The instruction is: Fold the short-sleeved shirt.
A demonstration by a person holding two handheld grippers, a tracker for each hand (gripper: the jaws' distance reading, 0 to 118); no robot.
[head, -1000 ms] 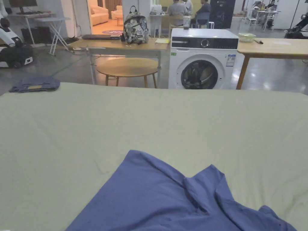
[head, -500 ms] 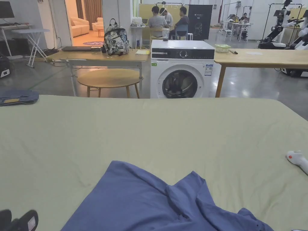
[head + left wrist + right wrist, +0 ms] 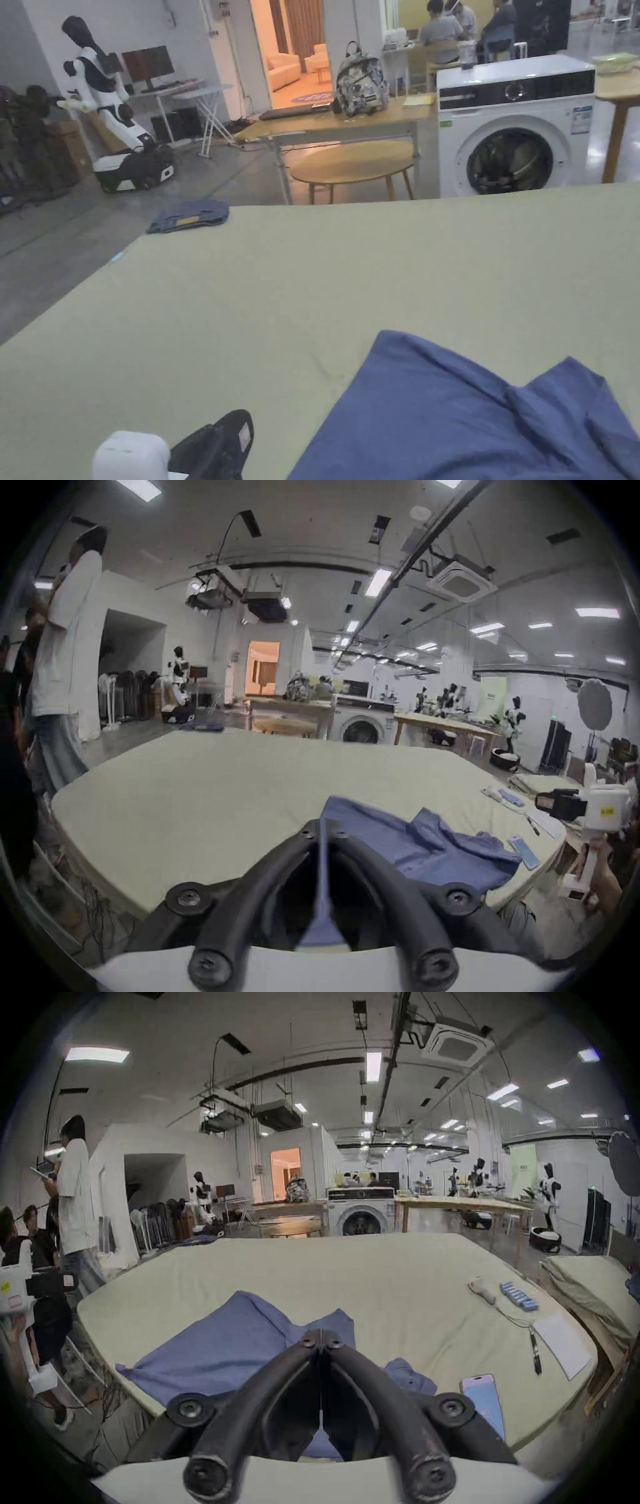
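The blue short-sleeved shirt lies crumpled and unfolded on the pale green padded desk, at the near edge closest to the person. In the head view its smoother part spreads toward the left and rises to a corner pointing away from the person, while the bunched, creased part sits to the right; the long axis runs roughly along the near edge of the desk.

In the left gripper view the left hand-held gripper has its jaws nearly together, with a thin strip of the shirt's blue fabric running between them, so it is clenched on the shirt. In the right gripper view the right hand-held gripper has its jaws pressed tip to tip over the shirt; whether cloth is caught between them cannot be told.

A phone, a sheet of paper and a row of blue cylinders lie at the right end of the desk. No writing is legible.
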